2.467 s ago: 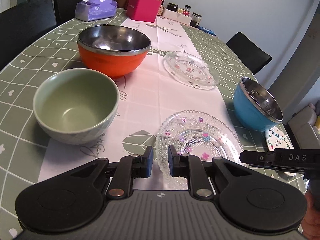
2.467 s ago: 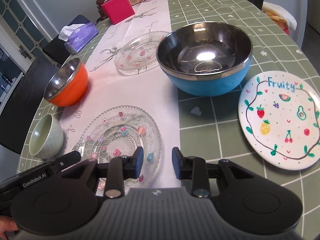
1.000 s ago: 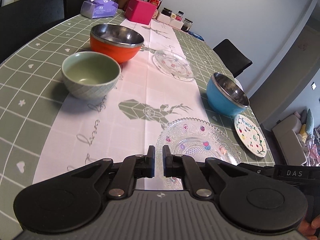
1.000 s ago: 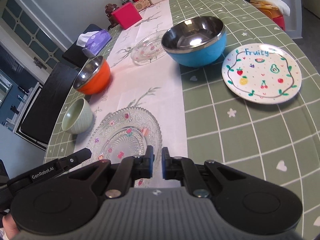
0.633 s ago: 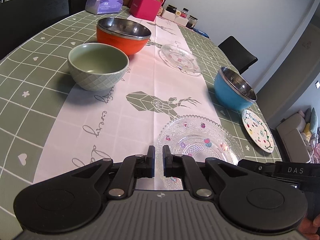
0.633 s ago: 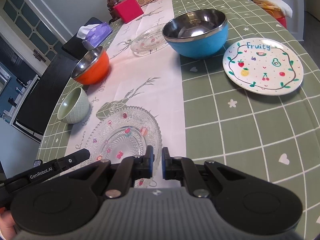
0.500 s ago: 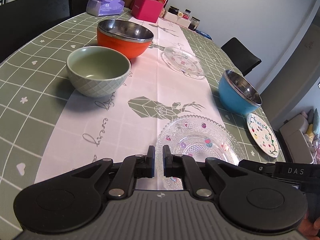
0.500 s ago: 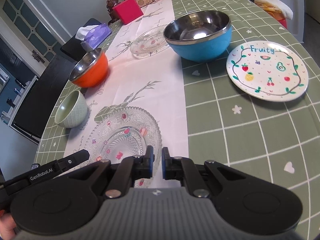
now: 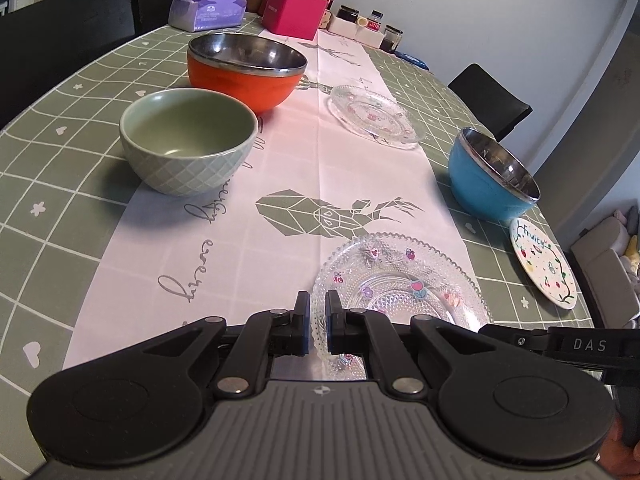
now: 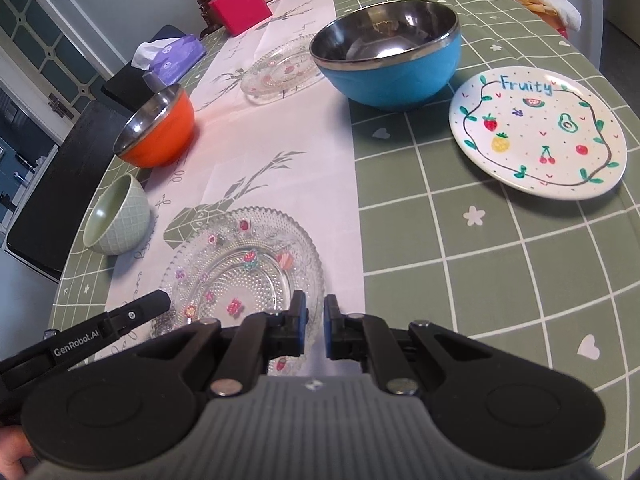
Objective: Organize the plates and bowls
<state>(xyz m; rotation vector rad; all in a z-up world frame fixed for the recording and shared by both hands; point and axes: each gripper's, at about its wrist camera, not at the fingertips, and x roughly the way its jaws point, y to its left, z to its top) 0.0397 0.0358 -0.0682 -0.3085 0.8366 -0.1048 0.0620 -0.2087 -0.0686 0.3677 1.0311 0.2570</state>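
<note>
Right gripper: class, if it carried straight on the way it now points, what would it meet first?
Most likely the near glass plate: the right gripper, jaws shut, points down at that plate's near right rim. Depth is unclear, so it might instead land on the white runner just beside it.

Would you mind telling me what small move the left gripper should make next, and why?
Probably open the jaws: the left gripper is shut with nothing between its pads, hovering at the near rim of the glass plate, which needs open jaws to be gripped.

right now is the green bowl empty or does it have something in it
Empty: the left wrist view looks into the green bowl and shows only its bare glazed inside.
</note>
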